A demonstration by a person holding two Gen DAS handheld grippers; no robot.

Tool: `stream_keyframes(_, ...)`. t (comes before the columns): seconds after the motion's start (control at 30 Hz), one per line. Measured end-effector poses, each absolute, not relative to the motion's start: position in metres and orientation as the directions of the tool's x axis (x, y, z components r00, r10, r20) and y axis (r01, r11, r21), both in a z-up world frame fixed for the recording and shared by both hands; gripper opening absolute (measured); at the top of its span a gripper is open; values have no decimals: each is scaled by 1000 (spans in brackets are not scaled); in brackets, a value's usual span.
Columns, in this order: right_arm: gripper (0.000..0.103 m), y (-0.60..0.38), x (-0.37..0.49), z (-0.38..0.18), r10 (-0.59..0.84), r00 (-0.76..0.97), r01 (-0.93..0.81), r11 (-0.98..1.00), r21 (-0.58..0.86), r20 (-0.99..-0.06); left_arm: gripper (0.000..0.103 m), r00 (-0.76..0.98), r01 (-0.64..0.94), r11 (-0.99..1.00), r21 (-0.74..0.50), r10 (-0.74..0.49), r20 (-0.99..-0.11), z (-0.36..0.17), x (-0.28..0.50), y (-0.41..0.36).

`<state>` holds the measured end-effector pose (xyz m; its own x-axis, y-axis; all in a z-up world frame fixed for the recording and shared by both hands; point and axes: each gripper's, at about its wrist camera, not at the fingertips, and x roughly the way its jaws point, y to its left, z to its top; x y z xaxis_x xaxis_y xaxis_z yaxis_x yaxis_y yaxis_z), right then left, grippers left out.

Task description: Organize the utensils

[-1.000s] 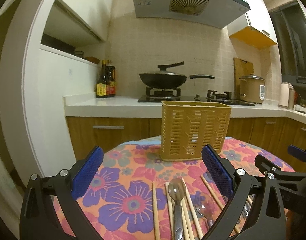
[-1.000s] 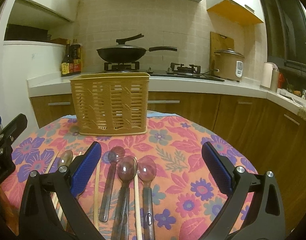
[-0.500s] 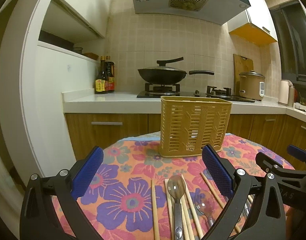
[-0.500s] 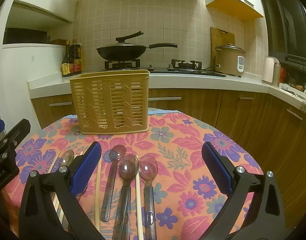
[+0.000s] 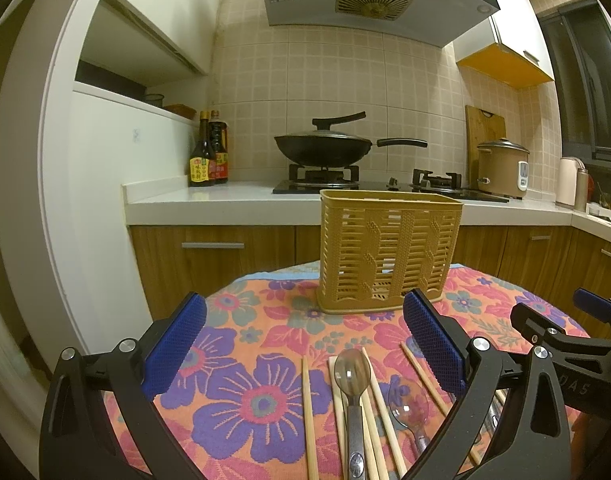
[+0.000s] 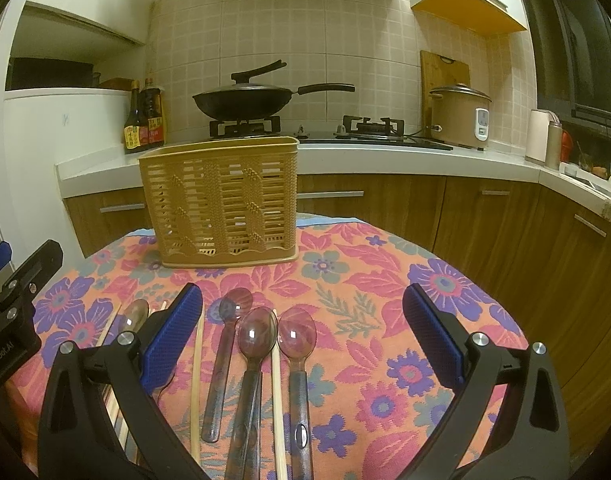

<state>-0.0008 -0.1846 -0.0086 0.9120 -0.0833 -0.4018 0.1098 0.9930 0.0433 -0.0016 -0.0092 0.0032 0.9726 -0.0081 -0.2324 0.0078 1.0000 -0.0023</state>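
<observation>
Both grippers hang spread wide and empty, the left gripper [image 5: 303, 344] and right gripper [image 6: 301, 334] low over the flowered table [image 6: 385, 280]. Beyond them the slotted basket [image 6: 225, 200] stands upright, probably light and easily tipped. Below the right gripper lie stiff, slippery-looking spoons [image 6: 257, 336]; grasp mid-handle. Thin chopsticks [image 5: 309, 408] lie flat below the left gripper, hard to pinch.

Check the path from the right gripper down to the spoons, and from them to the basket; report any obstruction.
Nothing visible blocks either. The right gripper is open above the spoons; only bare floral cloth lies before the basket.
</observation>
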Motion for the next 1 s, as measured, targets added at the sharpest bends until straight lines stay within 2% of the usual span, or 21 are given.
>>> stream_keyframes(0.83,96,-182,-1,-11,-95,911,116,993,29,-402,96,971,12,1000,-13,-14,-238,0,-1,-9)
stream_keyframes(0.97,96,-189,5,-12,-71,904,106,993,59,-421,96,953,3,997,-77,-26,-301,0,10,12)
stream_keyframes(1.0,96,-191,7,-13,-71,900,110,992,66,-430,96,936,-6,996,-84,-24,-351,0,18,22)
